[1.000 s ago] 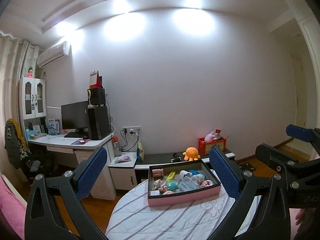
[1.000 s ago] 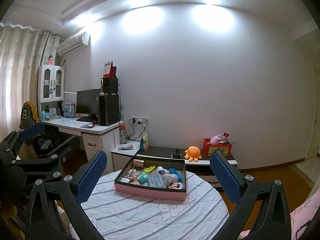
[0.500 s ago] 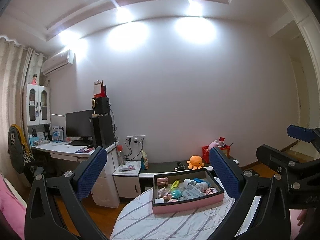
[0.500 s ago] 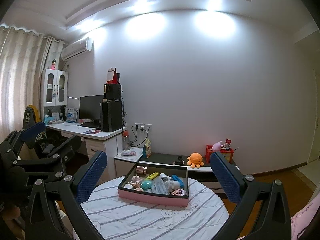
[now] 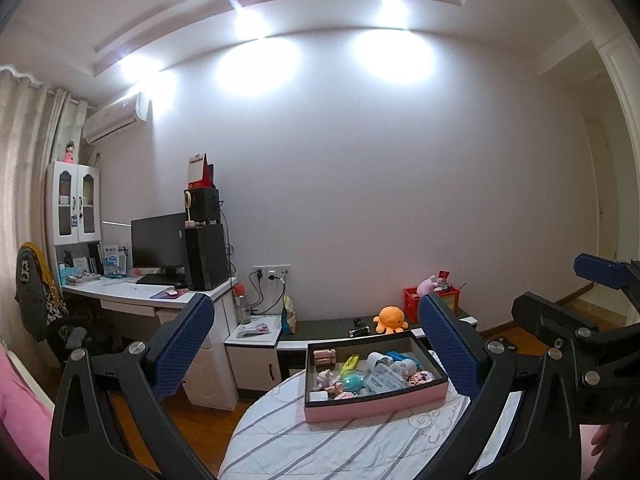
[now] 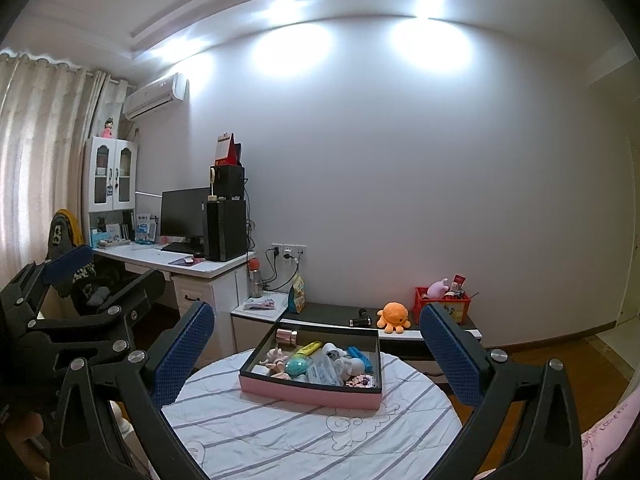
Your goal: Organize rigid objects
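A round table [image 6: 280, 436] with a striped cloth carries a pink box [image 6: 312, 392] near its far edge. The box is packed with small toys and a yellow highlighter [image 6: 310, 347], apparently gathered there for sorting. The left gripper [image 5: 316, 344] and right gripper [image 6: 316, 344] are both raised above the near edge, well apart from the box, jaws spread wide, holding and touching nothing.

Ceiling spotlights [image 5: 390, 12] throw bright, blown-out patches on the wall [image 6: 400, 160]; room below is dimmer, focus sharp, fisheye bending edges, corners vignetted black.
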